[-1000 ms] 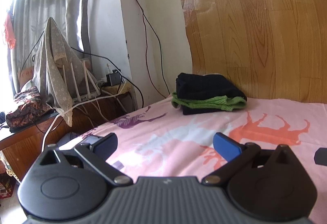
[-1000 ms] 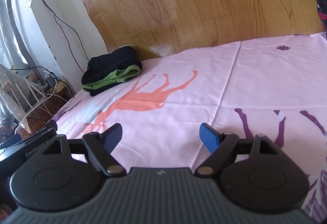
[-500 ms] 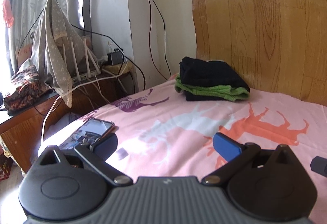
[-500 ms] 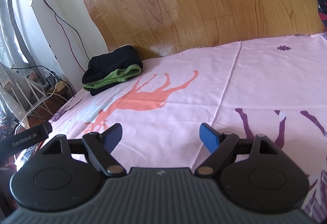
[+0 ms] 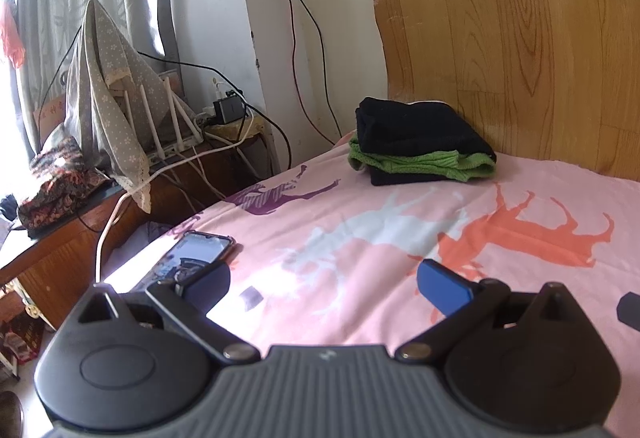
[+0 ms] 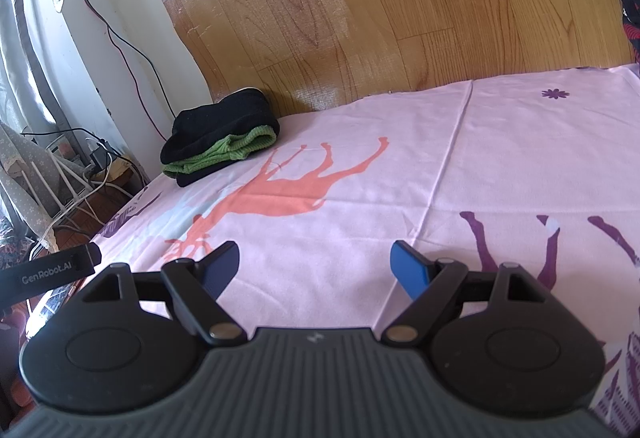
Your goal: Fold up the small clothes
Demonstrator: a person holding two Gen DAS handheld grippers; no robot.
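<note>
Left wrist view shows the left gripper (image 5: 324, 284) spread wide and empty beside a phone (image 5: 196, 252) — a careless swing could knock it off the bed (image 5: 360, 214).

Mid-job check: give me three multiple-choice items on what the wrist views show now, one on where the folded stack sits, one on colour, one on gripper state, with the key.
1. Where does the folded stack sit?
A. On the sheet's far left part, by the wooden board
B. Between the right gripper's fingers
C. On the phone

2. What colour is the garment in the middle of the stack?
A. Red
B. Green
C. White

3. How do the two grippers stand?
A. Both shut on cloth
B. Left shut, right open
C. Both open and empty

Key: 1 A, the stack lies on the pink sheet near the wooden board, far from the phone. 2 B, a green garment shows between two black ones. 3 C, the left gripper and the right gripper show wide gaps with only sheet between the fingers.
</note>
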